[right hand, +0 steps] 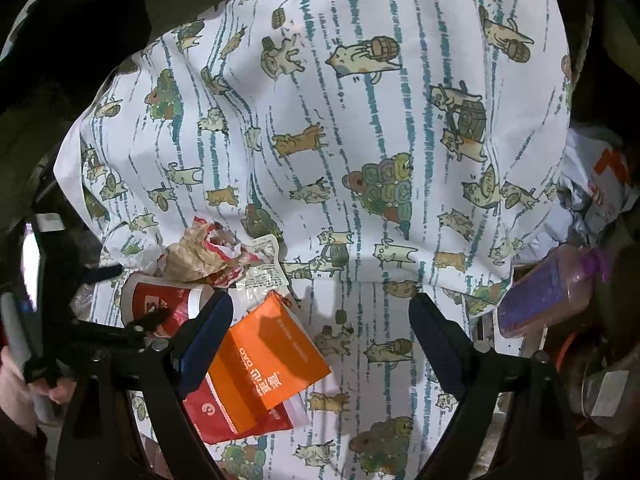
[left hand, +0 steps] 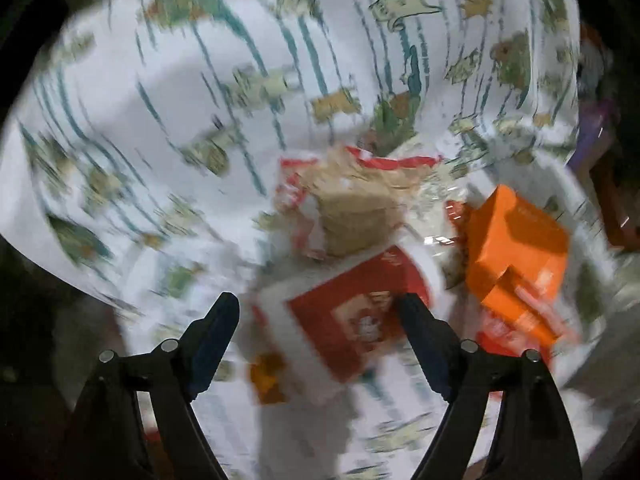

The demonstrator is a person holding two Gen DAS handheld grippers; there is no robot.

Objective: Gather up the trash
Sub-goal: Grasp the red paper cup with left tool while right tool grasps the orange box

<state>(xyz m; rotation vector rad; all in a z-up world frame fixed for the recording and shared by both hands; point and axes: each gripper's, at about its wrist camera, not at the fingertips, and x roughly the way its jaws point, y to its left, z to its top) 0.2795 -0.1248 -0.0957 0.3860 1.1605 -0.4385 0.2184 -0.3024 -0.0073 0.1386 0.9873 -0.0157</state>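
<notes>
I am at the reaching step: my left gripper (left hand: 316, 316), jaws spread and pinching nothing, hangs over the red cup (left hand: 348, 312), which lies on its side on the cat-print cloth (right hand: 360, 140) near its left edge, beside the crumpled wrapper (right hand: 200, 256) and the orange box (right hand: 264, 352). My right gripper (right hand: 320, 320) is spread and empty over bare cloth. Next I judge the left jaws must straddle the cup and close.

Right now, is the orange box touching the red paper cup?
Apart. The right wrist view shows cloth and a clear wrapper between the orange box and the red paper cup.
</notes>
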